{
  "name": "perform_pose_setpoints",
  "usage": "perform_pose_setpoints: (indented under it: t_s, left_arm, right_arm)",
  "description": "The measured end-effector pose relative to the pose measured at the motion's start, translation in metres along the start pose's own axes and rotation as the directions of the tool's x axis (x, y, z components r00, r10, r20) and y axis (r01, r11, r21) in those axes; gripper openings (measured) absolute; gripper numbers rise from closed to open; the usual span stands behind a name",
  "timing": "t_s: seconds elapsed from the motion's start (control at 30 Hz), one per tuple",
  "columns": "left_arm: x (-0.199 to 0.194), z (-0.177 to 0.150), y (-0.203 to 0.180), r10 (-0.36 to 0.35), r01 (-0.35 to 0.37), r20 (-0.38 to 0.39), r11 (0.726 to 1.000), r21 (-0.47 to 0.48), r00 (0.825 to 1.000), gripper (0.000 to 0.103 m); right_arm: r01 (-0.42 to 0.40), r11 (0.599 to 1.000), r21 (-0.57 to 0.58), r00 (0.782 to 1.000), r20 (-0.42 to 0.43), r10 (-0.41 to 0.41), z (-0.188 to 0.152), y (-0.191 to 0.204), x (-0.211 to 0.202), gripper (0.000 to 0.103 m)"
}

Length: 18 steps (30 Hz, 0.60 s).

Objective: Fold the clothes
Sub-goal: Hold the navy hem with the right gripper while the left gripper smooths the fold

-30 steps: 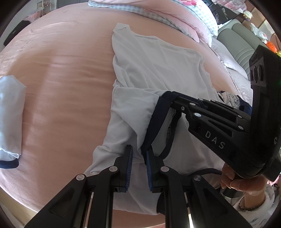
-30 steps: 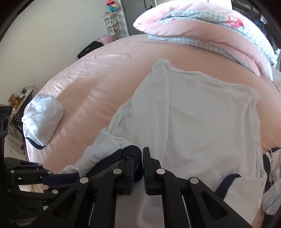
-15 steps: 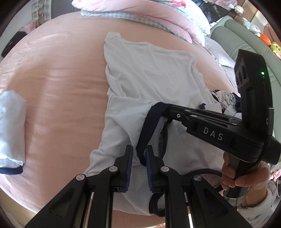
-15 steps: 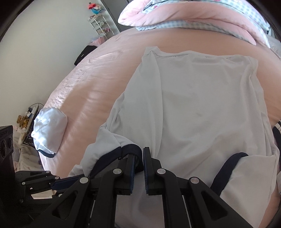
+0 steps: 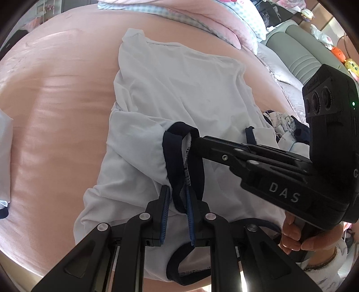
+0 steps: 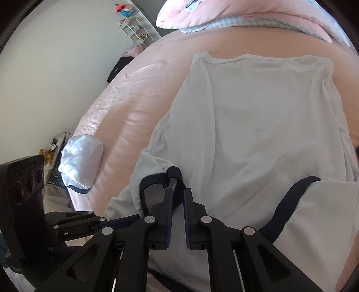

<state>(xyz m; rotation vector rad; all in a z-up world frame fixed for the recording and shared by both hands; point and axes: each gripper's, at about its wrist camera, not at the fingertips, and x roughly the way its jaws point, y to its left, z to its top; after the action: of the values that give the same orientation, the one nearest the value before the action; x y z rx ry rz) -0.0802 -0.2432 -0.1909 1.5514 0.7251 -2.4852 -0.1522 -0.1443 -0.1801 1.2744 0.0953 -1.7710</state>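
A pale blue T-shirt (image 5: 179, 89) with navy cuffs lies spread on the pink bed (image 5: 56, 101). My left gripper (image 5: 177, 195) is shut on the navy cuff (image 5: 175, 157) of the near sleeve. In the left wrist view my right gripper (image 5: 197, 143) comes in from the right and pinches the same cuff a little further along. In the right wrist view the T-shirt (image 6: 258, 123) fills the middle and the right gripper (image 6: 178, 193) is shut on the cuff (image 6: 175, 173). The left gripper (image 6: 134, 217) shows at lower left. The other sleeve's cuff (image 6: 289, 202) lies flat at the right.
A folded white garment (image 6: 80, 161) rests at the bed's left edge. A pink and checked duvet (image 5: 213, 20) is heaped at the far end. Loose clothes (image 5: 282, 125) and a grey sofa (image 5: 291, 56) are to the right. A hand (image 5: 296, 235) holds the right gripper's handle.
The right gripper has rolled and come a little nearer the left one, still holding the cuff. The cuff between them now hangs in a slack loop. The left gripper has stayed put.
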Motion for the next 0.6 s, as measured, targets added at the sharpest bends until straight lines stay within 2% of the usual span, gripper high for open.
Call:
perform_pose_setpoints:
  t_s: [0.13, 0.23, 0.3, 0.33, 0.37, 0.43, 0.5, 0.57, 0.6]
  left_arm:
    - [0.003, -0.001, -0.006, 0.019, -0.019, -0.011, 0.999, 0.026, 1.0, 0.012]
    - [0.002, -0.002, -0.009, 0.016, -0.016, -0.013, 0.999, 0.033, 1.0, 0.012]
    - [0.001, -0.003, -0.011, 0.022, -0.021, -0.017, 0.999, 0.038, 1.0, 0.012]
    - [0.0, -0.004, -0.012, 0.029, -0.028, -0.02, 0.999, 0.042, 0.999, 0.012]
    - [-0.001, -0.005, -0.012, 0.035, -0.034, -0.022, 0.998, 0.047, 0.999, 0.012]
    - [-0.01, -0.007, -0.013, 0.031, -0.03, -0.01, 0.998, 0.054, 0.999, 0.013]
    - [-0.021, -0.006, -0.011, 0.013, -0.012, -0.014, 0.999, 0.043, 1.0, 0.014]
    - [-0.032, -0.005, -0.009, -0.006, 0.006, -0.017, 0.999, 0.032, 1.0, 0.015]
    - [-0.038, -0.005, -0.008, -0.018, 0.018, -0.012, 1.0, 0.024, 1.0, 0.016]
  right_arm:
    - [0.009, 1.0, 0.004, 1.0, -0.025, -0.009, 0.0, -0.005, 0.009, 0.007]
    - [0.048, 0.998, 0.041, 0.999, -0.018, -0.048, 0.001, -0.013, 0.008, 0.007]
    - [0.125, 0.991, 0.054, 0.992, -0.008, -0.125, 0.002, -0.021, 0.004, 0.007]
    - [0.118, 0.99, 0.075, 0.993, -0.007, -0.118, 0.002, -0.026, 0.001, 0.007]
    - [0.097, 0.99, 0.101, 0.995, -0.005, -0.097, 0.002, -0.032, -0.002, 0.007]
    - [-0.004, 0.989, 0.145, 1.0, 0.025, 0.001, 0.002, -0.037, -0.012, 0.007]
    - [-0.113, 0.979, 0.169, 0.993, 0.06, 0.104, 0.001, -0.039, -0.022, 0.008]
    - [-0.218, 0.963, 0.158, 0.975, 0.071, 0.209, 0.001, -0.033, -0.027, 0.018]
    - [-0.26, 0.953, 0.156, 0.965, 0.074, 0.251, 0.001, -0.028, -0.027, 0.032]
